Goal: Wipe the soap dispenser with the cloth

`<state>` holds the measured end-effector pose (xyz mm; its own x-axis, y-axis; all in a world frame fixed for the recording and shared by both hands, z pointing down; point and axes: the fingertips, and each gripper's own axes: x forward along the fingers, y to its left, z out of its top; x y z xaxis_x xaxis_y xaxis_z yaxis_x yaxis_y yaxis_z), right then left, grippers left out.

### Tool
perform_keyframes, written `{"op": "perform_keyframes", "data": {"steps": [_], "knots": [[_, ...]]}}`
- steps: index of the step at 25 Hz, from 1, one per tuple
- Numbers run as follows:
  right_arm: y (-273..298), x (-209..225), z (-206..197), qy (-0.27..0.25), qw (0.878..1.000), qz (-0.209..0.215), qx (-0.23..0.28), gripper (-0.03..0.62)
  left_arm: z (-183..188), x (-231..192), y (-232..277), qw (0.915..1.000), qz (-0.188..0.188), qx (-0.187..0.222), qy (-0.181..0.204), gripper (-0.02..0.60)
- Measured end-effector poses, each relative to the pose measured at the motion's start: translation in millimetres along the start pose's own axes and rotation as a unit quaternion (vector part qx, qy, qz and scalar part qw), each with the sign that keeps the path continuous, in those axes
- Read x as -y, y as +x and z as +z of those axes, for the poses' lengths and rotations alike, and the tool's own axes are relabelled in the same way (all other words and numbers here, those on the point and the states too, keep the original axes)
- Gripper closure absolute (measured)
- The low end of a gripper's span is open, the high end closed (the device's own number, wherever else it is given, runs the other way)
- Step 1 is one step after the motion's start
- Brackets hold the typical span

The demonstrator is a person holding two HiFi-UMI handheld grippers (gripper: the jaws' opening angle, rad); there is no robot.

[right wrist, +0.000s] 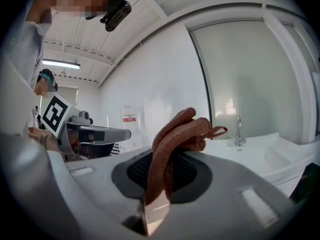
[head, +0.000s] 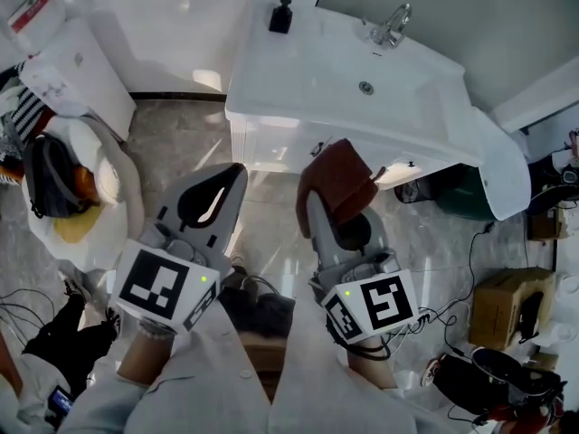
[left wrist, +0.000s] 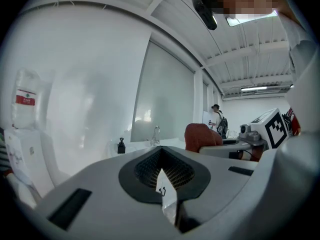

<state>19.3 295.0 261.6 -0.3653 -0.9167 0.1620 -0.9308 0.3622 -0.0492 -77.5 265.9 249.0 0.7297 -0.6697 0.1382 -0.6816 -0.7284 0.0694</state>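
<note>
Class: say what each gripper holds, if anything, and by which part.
The right gripper clamps the brown cloth by one end, the rest bunched above. The left gripper holds nothing, jaws together.

Rough, ribbed knit on the rust cloth. Smooth matt grey plastic on the right gripper, black mesh-textured pads inside. Glossy white sink, shiny metal tap, polished stone-look floor.

A washroom corner: white sink with faucet, wall mirror, soap dispenser, marble-look floor.
</note>
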Motion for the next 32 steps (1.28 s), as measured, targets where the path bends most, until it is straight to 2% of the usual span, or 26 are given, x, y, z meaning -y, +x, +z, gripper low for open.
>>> {"op": "perform_keyframes", "data": {"steps": [14, 32], "knots": [[57, 0, 5, -0.001, 1.000, -0.009, 0.006, 0.537, 4, -52, 19, 0.9999, -0.009, 0.007, 0.007, 0.577], [68, 13, 3, -0.011, 1.000, -0.018, -0.006, 0.537, -3, -65, 25, 0.9999, -0.001, 0.009, -0.011, 0.577]]}}
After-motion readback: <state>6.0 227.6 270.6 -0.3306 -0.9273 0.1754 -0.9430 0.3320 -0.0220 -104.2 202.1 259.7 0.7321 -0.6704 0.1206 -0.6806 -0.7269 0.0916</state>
